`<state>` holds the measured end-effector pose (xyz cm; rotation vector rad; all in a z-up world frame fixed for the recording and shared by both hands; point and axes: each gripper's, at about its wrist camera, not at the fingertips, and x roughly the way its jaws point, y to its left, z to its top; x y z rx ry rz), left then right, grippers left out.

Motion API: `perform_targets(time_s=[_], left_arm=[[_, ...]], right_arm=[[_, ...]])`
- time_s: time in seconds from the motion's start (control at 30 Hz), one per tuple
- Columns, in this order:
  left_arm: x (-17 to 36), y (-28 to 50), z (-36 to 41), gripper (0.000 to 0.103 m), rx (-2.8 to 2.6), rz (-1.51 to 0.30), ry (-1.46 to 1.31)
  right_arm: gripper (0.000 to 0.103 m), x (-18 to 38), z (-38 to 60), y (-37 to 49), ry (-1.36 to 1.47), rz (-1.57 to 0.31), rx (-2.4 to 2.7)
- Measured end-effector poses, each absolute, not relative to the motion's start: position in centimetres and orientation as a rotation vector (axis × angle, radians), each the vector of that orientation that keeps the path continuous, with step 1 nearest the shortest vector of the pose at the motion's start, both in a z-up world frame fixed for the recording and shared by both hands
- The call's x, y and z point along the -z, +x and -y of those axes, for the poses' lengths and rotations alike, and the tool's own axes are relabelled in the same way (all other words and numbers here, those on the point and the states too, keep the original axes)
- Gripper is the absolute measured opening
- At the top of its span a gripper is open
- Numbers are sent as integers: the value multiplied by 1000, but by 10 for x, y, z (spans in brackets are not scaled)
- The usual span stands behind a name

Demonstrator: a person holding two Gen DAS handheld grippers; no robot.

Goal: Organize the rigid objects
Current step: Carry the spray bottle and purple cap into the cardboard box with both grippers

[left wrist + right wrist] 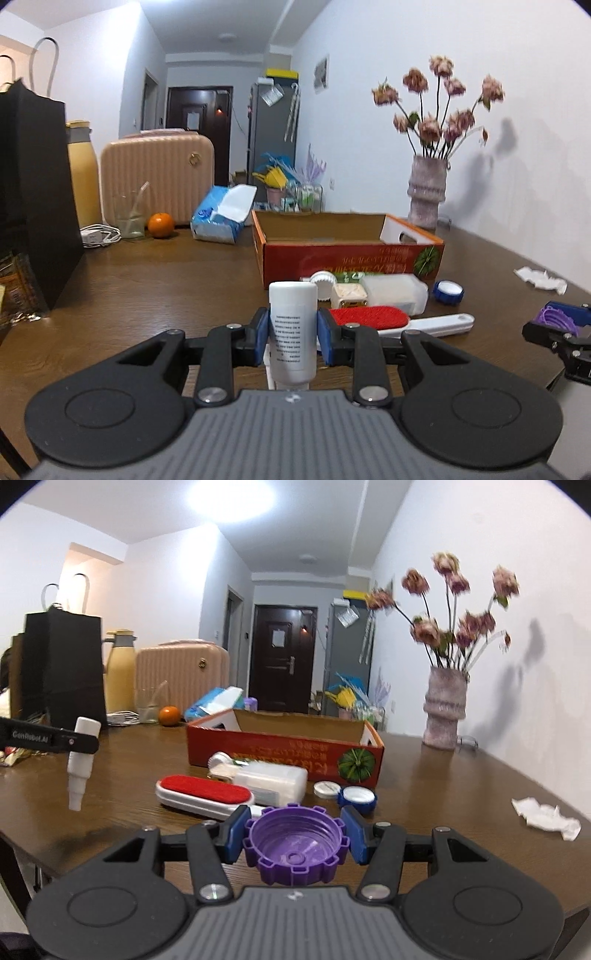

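Nearest the lens, the left claw (pixel 292 334) is clamped on a white bottle (pixel 292 328), pads at mid-body, cap uppermost; it hangs clear above the bench (pixel 147 288). Judged light, stiff and smooth plastic: liable to slip or swivel, so the mid-body hold across the label suits. Further right, the right claw (pixel 293 840) grips a purple cap (pixel 294 845) across its notched rim, open side facing the lens, also off the bench. Judged light and rigid; the notches give purchase. Between both and the far bench edge lie a red brush (pixel 205 794), a clear case (pixel 273 781) and a blue lid (pixel 357 798), just before the orange box (pixel 284 751).
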<state>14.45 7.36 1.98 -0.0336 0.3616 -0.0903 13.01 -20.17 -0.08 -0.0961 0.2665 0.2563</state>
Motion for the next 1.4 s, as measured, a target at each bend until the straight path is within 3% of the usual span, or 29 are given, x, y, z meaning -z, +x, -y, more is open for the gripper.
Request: perform_targets(time_s=[0.37,0.7,1.0,1.4], left_arm=[[-35,120,-71,28,90,-288,-47],[-32,158,-70,28,80,-315,-27],[-49,255,-62,28,103,-338,35],[-58,471,-44,28,130,-513,159]], right_arm=[[53,-17,200,104,-116,-200,-253],[53,-20,202,152,-120,-222,-277],[53,-39,211,254,-114,-220,-317],[53,-46,219,474,-105,-382,-380]])
